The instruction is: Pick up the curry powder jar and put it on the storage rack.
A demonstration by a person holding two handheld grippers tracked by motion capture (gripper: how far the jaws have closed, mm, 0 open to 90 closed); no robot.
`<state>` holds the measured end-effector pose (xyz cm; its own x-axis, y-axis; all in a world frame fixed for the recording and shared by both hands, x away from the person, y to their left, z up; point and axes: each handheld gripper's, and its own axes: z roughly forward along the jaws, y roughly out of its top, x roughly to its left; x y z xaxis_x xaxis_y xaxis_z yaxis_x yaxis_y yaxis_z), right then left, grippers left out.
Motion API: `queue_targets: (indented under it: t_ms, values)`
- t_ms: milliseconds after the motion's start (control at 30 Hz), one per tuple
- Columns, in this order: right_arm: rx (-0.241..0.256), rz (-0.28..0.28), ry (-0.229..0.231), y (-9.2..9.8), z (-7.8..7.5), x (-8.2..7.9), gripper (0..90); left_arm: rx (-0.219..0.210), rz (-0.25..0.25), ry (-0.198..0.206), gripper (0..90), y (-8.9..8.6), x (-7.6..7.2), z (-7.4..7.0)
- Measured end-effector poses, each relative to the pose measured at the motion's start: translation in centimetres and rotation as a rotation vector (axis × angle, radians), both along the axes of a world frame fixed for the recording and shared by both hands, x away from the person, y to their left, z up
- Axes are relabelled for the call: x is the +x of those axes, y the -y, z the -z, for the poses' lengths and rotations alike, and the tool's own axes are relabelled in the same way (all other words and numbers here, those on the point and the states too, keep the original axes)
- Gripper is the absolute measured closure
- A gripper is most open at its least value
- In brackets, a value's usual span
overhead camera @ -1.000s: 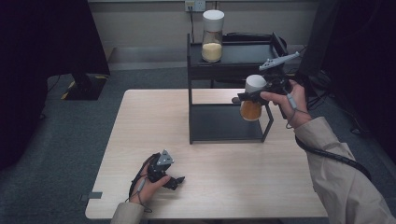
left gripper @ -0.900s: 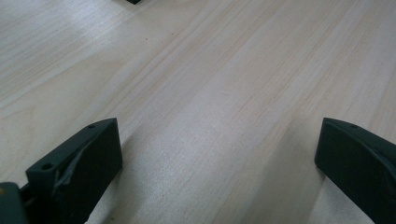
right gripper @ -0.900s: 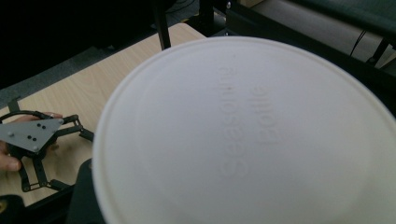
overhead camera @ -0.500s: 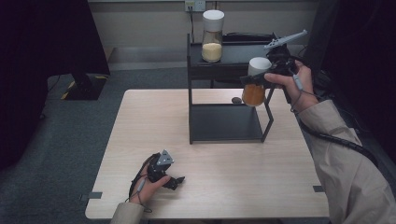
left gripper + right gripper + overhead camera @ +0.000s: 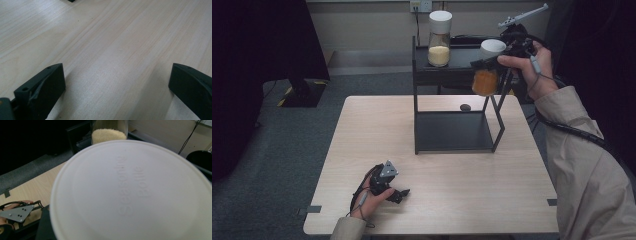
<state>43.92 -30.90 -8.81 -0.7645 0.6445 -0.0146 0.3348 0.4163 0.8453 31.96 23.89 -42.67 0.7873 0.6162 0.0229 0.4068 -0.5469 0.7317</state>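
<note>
A jar of orange powder [image 5: 485,75] with a white lid [image 5: 132,192] is held in the right tongs [image 5: 492,59], raised well above the tabletop [image 5: 362,135] at about one o'clock in the high view, just at the front right corner of the top shelf of the black rack [image 5: 457,131]. The jar is kept upright, its body hanging in front of the shelf edge. In the right gripper view the lid is seen from above at close range, with the raised words "Seasoning Bottle" on it. A second jar with pale yellow grains [image 5: 439,39] is seen standing on the top shelf, toward eleven o'clock of the held jar and apart from it. A small dark object [image 5: 465,107] lies on the tabletop behind the rack. The left tongs [image 5: 401,194] are rested on the tabletop at about seven o'clock, spread wide, with nothing but bare wood between them.
</note>
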Motion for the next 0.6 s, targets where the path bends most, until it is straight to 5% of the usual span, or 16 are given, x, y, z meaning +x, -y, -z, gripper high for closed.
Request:
queue_targets:
  t_ms: [600]
  values:
    - [-0.015, 0.038, 0.012, -1.9, -3.5, 2.5, 36.3, -0.001, -0.001, -0.002, 0.1, 0.0, 0.0, 0.0]
